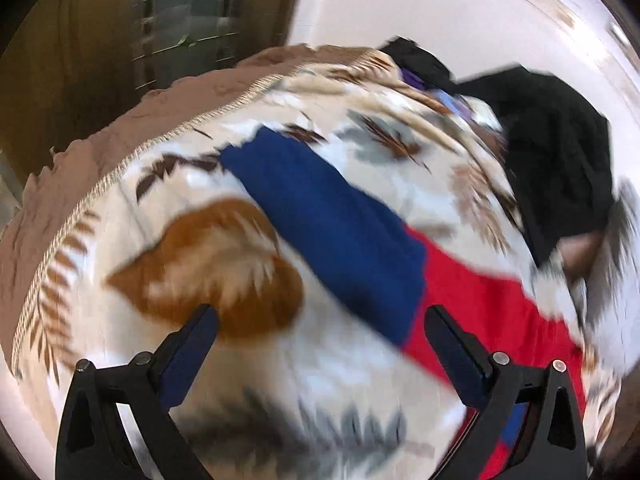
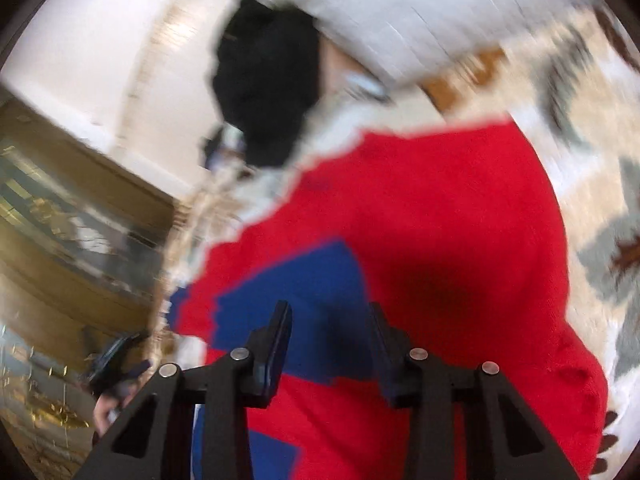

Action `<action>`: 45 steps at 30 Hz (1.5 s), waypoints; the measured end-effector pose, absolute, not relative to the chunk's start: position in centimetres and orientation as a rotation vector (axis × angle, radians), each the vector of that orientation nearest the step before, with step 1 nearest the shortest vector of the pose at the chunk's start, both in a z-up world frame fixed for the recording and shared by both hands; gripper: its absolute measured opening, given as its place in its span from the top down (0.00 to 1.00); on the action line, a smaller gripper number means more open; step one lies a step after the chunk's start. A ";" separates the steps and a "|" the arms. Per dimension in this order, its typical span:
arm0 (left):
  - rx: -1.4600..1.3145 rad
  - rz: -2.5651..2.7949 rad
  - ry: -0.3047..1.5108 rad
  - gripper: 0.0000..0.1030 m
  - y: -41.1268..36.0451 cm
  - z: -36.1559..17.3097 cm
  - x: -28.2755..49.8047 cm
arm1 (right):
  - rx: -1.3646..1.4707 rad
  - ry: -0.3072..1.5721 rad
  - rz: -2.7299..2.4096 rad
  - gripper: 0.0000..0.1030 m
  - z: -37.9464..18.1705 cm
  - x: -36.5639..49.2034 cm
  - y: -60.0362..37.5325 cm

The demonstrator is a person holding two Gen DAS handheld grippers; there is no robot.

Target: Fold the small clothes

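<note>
a: start with the left wrist view. where did the garment lie from that tool?

b: the red and blue garment [image 1: 360,240] lay spread on the patterned blanket [image 1: 224,256], ahead and to the right of the left gripper [image 1: 320,320]. its long axis ran on a diagonal, blue end [image 1: 320,200] at the upper left and red end [image 1: 488,304] at the lower right. the red end passed just by the gripper's right-hand finger [image 1: 456,352].

a: and the jaws?

b: they stood wide apart with nothing between them, only blanket and the cloth's edge below. a black garment [image 1: 560,152] sat at the far right, well apart.

a: now the right wrist view.

b: there the red and blue garment [image 2: 420,208] filled the middle, right under and ahead of the right gripper [image 2: 330,320]. a blue panel [image 2: 304,300] lay directly beneath the fingers. the jaws were partly apart. the frame was blurred, so i would only say it seemed no cloth was pinched between the pads; the cloth looked to lie flat under them.

a: so which hand was nearer?

b: the right, i judged. it hovered over the cloth itself, at the red end, while the left stood off toward the blanket side. any fold along that diagonal would likely need the left to come in across the blue end.
</note>
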State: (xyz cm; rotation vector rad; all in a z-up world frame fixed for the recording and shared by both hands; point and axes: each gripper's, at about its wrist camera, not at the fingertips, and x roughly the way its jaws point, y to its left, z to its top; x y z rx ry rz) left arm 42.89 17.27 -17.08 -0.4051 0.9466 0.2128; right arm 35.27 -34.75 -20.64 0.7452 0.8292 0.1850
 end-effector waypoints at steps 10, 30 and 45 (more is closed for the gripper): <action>-0.592 0.193 1.045 0.55 19.2 -22.0 49.1 | 0.696 0.805 0.186 0.58 -20.4 34.2 -34.8; -0.030 -0.210 0.727 0.92 1.4 -7.3 44.5 | 0.768 0.657 -0.025 0.58 -18.6 31.4 -41.4; 0.128 -0.336 0.812 0.34 -11.1 -9.5 35.8 | 0.826 0.682 -0.067 0.33 -18.8 31.0 -44.8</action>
